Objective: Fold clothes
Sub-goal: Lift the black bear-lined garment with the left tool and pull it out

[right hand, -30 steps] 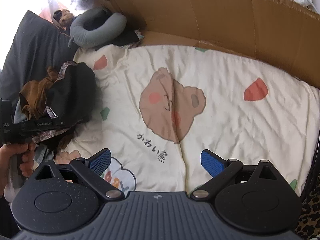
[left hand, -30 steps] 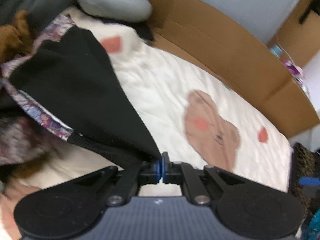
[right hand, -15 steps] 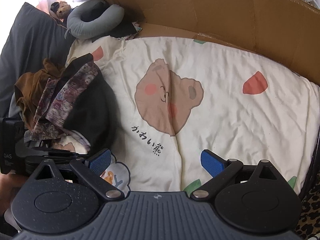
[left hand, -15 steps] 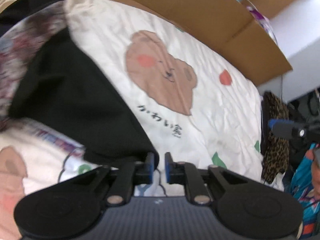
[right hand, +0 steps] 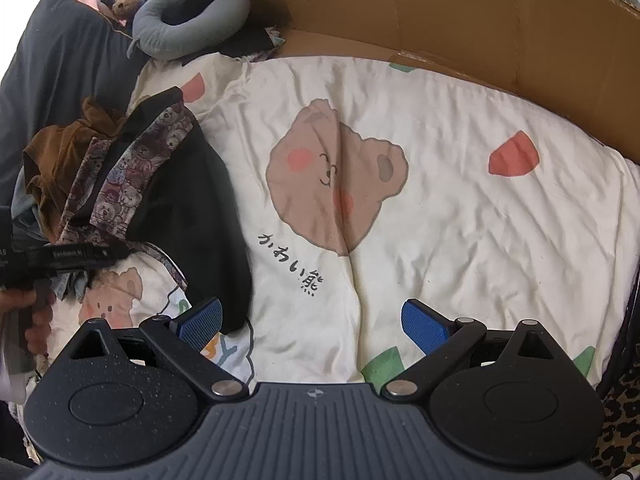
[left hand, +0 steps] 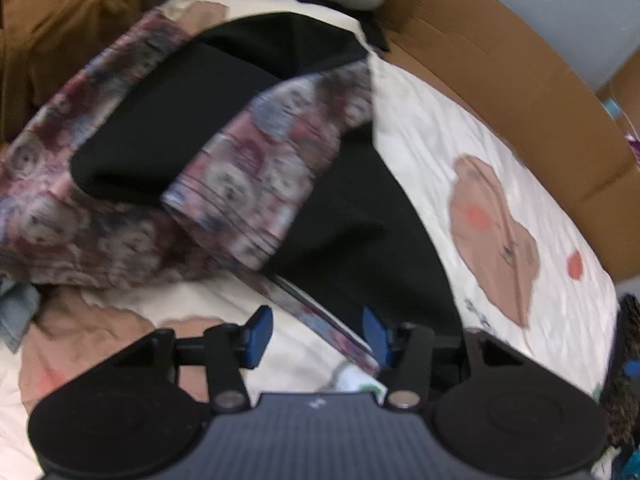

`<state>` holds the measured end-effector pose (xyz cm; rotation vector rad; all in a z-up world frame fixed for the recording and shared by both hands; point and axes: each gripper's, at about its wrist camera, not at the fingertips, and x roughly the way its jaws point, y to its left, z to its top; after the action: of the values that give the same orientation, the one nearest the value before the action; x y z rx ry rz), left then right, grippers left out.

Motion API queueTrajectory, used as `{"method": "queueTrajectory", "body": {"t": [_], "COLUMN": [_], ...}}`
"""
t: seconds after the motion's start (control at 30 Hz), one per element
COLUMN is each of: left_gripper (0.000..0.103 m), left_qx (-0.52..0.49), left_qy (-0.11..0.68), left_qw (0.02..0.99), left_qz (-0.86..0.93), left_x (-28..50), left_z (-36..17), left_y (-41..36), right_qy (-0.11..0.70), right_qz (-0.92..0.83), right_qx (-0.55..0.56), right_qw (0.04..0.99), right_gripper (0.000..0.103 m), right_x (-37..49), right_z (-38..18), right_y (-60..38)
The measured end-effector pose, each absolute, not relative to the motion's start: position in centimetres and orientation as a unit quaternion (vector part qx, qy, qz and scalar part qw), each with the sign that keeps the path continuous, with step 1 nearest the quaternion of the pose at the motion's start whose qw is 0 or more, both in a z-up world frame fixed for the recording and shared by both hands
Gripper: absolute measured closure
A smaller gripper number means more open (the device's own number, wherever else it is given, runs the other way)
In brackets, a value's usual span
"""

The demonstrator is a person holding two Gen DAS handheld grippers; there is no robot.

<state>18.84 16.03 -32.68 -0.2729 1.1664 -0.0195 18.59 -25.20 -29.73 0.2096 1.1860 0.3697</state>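
Note:
A black garment (left hand: 352, 216) with a bear-print lining (left hand: 256, 184) lies crumpled on the left part of the cream bear-print bedcover (left hand: 460, 152). My left gripper (left hand: 318, 336) is open just in front of the garment, its patterned edge running between the fingers without being clamped. In the right wrist view the same garment (right hand: 192, 208) lies at the left, and my right gripper (right hand: 312, 322) hovers open over the bedcover (right hand: 460, 220), its left fingertip (right hand: 200, 318) close to the black hem. The left tool (right hand: 60, 258) shows there, held by a hand (right hand: 36, 316).
A brown garment (right hand: 60, 148) is heaped left of the black one. A grey neck pillow (right hand: 188, 20) and a dark pillow (right hand: 48, 52) sit at the head. Cardboard (right hand: 440, 20) walls the far side. A leopard-print cloth (right hand: 620, 408) hangs at the right edge.
My left gripper was shut on the black garment's corner and dragged it out over the bedcover; now it has opened and the garment lies released. The right gripper stayed open, shifting slightly.

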Motion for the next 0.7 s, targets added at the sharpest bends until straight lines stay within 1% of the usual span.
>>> {"method": "queueTrajectory", "body": {"t": [0.13, 0.3, 0.37, 0.53, 0.6, 0.7], "left_gripper": [0.049, 0.049, 0.052, 0.053, 0.054, 0.062], "left_qx": [-0.13, -0.131, -0.136, -0.146, -0.15, -0.156], "left_qy": [0.548, 0.523, 0.518, 0.494, 0.482, 0.475], "left_qw": [0.827, 0.842, 0.845, 0.857, 0.863, 0.866], "left_qz": [0.014, 0.012, 0.008, 0.005, -0.003, -0.015], "left_x": [20.0, 20.5, 20.7, 20.5, 20.3, 20.2], "left_z": [-34.1, -34.8, -35.3, -35.2, -35.0, -35.1], "left_y": [16.5, 17.0, 17.1, 17.1, 16.9, 16.8], "right_qy": [0.557, 0.559, 0.561, 0.563, 0.566, 0.57], "right_qz": [0.171, 0.17, 0.17, 0.168, 0.167, 0.165], "right_qx": [0.096, 0.09, 0.088, 0.081, 0.079, 0.076], "right_qw": [0.807, 0.806, 0.805, 0.805, 0.804, 0.802], "right_gripper": [0.003, 0.003, 0.003, 0.003, 0.003, 0.003], "right_x": [18.5, 18.5, 18.5, 18.4, 18.4, 18.4], "right_z": [-30.0, -30.1, -30.2, -30.3, -30.4, -30.6], "right_y": [-25.3, -25.3, -25.3, -25.4, -25.3, -25.2]}}
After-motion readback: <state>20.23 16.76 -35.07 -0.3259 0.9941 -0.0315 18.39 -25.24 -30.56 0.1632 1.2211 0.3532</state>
